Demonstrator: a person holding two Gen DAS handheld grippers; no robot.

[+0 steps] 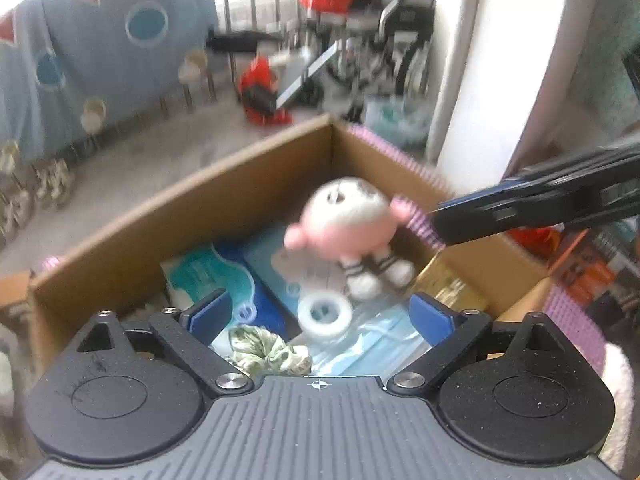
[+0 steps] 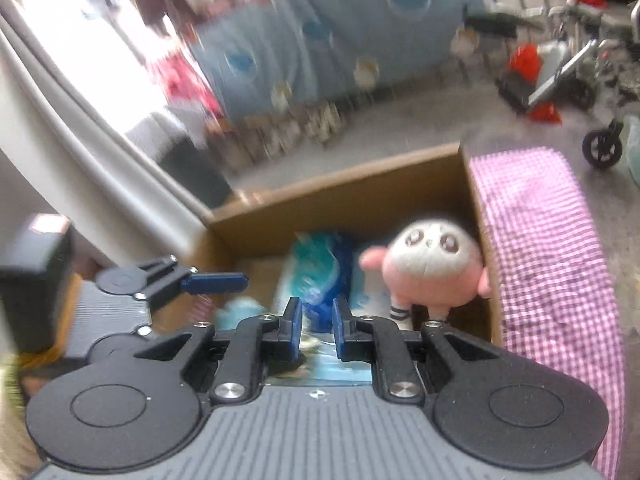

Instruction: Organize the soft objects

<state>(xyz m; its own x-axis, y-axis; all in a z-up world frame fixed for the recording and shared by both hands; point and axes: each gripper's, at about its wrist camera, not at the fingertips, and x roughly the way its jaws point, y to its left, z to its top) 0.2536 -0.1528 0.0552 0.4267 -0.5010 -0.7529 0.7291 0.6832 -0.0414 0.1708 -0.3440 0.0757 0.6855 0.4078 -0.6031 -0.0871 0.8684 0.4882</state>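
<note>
Left claw (image 1: 322, 306): bottom centre of the left wrist view, blue pads spread wide, nothing between them; poised over the open box.
Right claw (image 2: 316, 322): bottom centre of the right wrist view, jaws drawn close with a narrow gap, nothing gripped; seen in the left wrist view as a dark bar entering from the right edge.
Plush toy (image 1: 350, 228): pink body, white face, striped socks; blurred, inside the cardboard box (image 1: 180, 208) toward its right wall, free of both claws.
Box contents, lower centre: white tape ring (image 1: 325, 314) just ahead of the left claw; green patterned scrunchie (image 1: 268, 350) at the claw's base; pale blue face masks (image 1: 372, 350) in clear wrap beneath; teal and blue packet (image 1: 208, 276) to the left.
Box surroundings: pink checked cloth (image 2: 548, 248) draped beside the right wall, right side of the right wrist view.
Background, upper left: blue hanging fabric (image 1: 104, 52) with round patches; grey floor.
</note>
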